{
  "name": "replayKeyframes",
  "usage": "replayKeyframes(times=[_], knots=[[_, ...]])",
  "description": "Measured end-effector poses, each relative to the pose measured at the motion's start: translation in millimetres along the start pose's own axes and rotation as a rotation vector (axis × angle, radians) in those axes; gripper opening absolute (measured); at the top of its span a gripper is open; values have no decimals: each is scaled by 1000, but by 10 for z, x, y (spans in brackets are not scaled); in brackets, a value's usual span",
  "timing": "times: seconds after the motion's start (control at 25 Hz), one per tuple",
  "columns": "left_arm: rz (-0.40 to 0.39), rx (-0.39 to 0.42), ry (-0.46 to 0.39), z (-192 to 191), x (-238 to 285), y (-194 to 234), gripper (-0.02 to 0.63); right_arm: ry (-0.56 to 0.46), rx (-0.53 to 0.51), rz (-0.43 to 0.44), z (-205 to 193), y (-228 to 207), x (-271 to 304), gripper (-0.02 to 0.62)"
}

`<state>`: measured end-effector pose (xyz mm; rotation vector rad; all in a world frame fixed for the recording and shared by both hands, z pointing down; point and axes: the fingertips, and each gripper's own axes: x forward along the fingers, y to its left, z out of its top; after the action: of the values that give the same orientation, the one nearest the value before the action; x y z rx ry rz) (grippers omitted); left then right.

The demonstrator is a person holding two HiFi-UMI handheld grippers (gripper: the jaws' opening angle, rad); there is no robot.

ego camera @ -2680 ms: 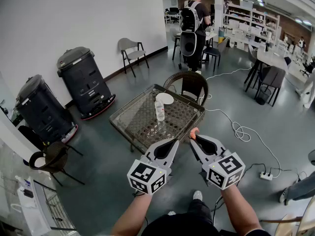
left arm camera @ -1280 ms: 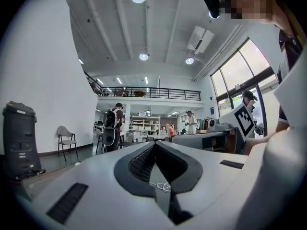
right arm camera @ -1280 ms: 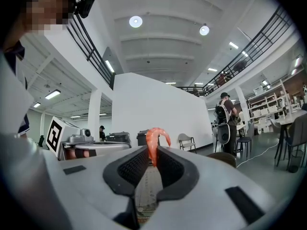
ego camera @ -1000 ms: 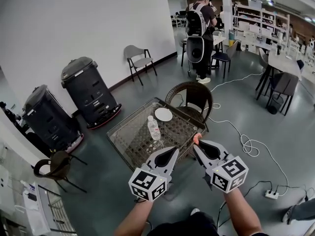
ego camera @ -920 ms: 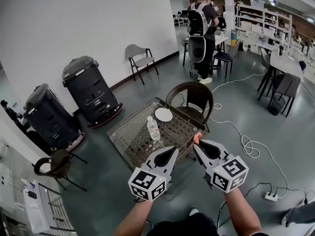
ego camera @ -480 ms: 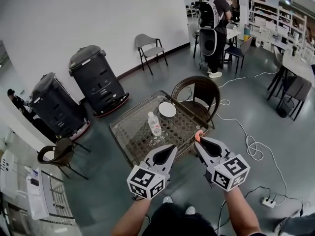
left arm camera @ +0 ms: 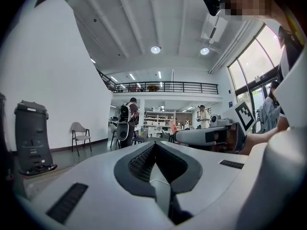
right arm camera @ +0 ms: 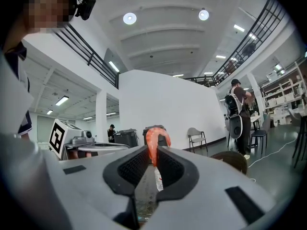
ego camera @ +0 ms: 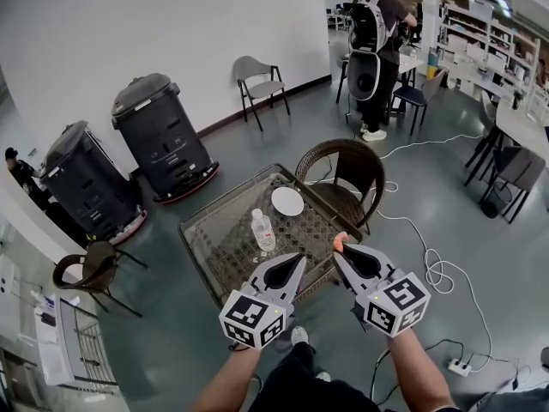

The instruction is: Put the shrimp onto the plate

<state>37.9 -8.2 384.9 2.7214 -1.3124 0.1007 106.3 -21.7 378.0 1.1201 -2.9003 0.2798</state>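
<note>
Orange-pink curled shrimp [right arm camera: 152, 144] is sitting pinched at the tips of the right gripper [right arm camera: 153, 153], fingers closing on its lower body and the curved end sticking up above them. It is hanging in the air at the near right edge of the glass-topped wicker table [ego camera: 214, 245], not yet over it. The round white plate [ego camera: 287, 201] is lying on the far side of the table, well apart from the shrimp, with a clear plastic water bottle [ego camera: 262, 228] standing upright near and left of it. A brown wicker chair [ego camera: 353, 163] is standing just beyond the plate. The left gripper [left arm camera: 154, 145] is riding beside the right one, fingers pressed together on nothing.

Step in hand looks like carrying. To do it well: keep squeezing, reach far and slightly left, pass right of the bottle, drop low over the plate centre before letting go.

Versus the earlier frames: the grip on the shrimp is staying the same, and the table, bottle and plate are sitting a little lower and further left in the head view.
</note>
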Motion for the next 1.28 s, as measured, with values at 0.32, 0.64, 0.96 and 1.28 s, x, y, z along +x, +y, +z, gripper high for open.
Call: replayKeyframes(times=[0.32,0.64,0.96,1.28], knots=[[22,-35,-34,36,423,682,8,41,-29,0,76,-389,660,55],[63,-63,-56,79,633,1461,8,63,-73,21,228,-554,1415,55],[95,-88,-39,30,787,1882,8,86,-71,52,224,-734,1895,55],[209,-94,-17,16,967,2180,8,107,-79,164,172,-946,2312,55]])
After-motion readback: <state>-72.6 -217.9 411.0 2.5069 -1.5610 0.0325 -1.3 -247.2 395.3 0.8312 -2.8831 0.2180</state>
